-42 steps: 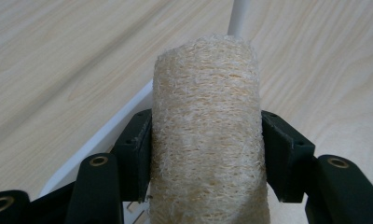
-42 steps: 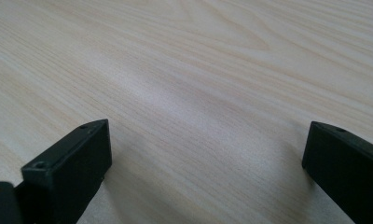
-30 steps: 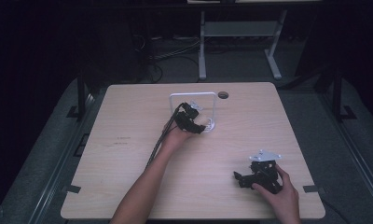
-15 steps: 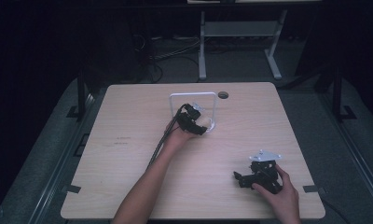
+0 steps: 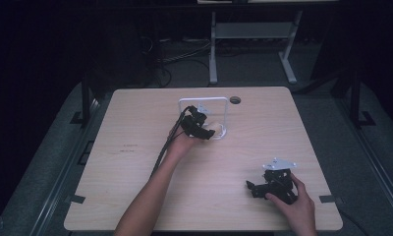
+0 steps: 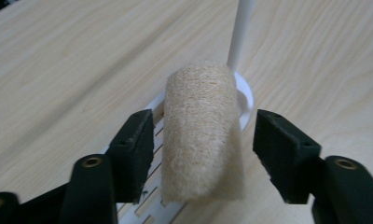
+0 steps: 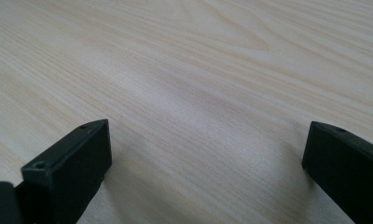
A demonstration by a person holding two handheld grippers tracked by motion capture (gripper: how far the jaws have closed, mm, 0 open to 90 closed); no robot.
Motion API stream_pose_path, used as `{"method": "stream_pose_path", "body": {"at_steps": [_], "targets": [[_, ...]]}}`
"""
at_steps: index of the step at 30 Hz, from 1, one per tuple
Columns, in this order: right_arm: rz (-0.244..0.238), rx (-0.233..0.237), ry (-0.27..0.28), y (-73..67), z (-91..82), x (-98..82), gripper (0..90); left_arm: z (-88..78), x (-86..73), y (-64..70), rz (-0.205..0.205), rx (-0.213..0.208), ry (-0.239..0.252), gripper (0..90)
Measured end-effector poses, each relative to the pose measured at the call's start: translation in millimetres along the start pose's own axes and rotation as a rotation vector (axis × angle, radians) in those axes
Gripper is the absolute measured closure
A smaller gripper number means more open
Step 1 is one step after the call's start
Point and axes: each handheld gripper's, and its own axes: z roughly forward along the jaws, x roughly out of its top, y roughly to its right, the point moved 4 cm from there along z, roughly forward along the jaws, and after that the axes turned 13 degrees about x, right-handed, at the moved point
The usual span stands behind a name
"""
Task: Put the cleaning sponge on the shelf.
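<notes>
Loofah sponge [image 6: 201,140] lengthwise away between open left tongs [image 6: 204,151], right tongs [image 7: 208,172] open

Dim high view; bright, soft-focused gripper views.

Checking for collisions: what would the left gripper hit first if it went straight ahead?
Probably the beige loofah-like pad, already between the left gripper's jaws; behind it stands the white rack.
</notes>
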Motion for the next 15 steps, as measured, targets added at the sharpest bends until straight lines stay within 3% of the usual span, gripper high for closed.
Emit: {"method": "stream_pose_path", "body": {"at_steps": [7,15], "targets": [[0.000,0.000,-0.001,0.0,-0.1,0.0,0.9,-18.1,-5.6,2.4,-0.014,-0.047,-0.007,52.0],[-0.002,-0.001,-0.001,0.1,-0.1,0.0,0.9,-31.2,-16.6,13.5,-0.021,-0.103,0.000,73.5]]}}
